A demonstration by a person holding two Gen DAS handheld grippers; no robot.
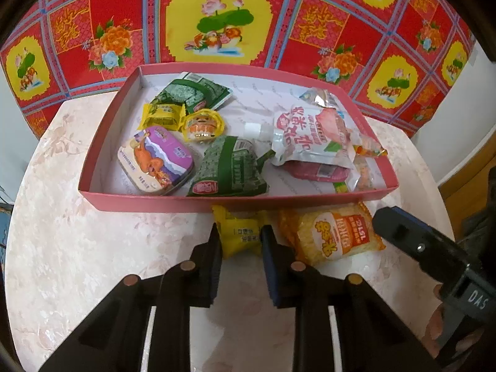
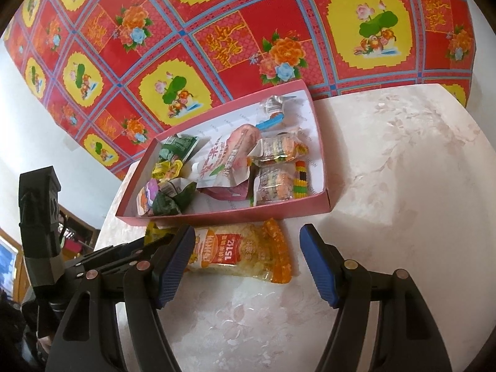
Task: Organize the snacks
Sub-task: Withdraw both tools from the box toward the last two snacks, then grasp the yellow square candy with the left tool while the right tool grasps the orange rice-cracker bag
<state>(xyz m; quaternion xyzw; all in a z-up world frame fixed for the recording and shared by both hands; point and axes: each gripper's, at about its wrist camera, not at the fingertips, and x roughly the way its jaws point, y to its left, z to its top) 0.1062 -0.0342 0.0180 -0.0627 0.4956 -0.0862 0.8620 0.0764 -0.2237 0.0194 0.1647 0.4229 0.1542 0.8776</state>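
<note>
A small yellow snack packet [image 1: 240,235] is clamped by the left gripper [image 1: 240,237] beside the pink tray [image 1: 148,201]; the right gripper [image 2: 245,263] is held released over an orange rice-cracker pack [image 2: 245,254].

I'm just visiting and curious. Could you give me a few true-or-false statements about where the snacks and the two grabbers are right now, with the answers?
1. The left gripper is closed on a small yellow packet. True.
2. The orange rice-snack bag lies inside the pink box. False: it lies on the table, just in front of the box.
3. The right gripper is clamped on the orange bag. False: its jaws stand open, with the bag between them.
4. The purple tin is in the box. True.
5. The box is empty. False: it holds several snacks.
</note>
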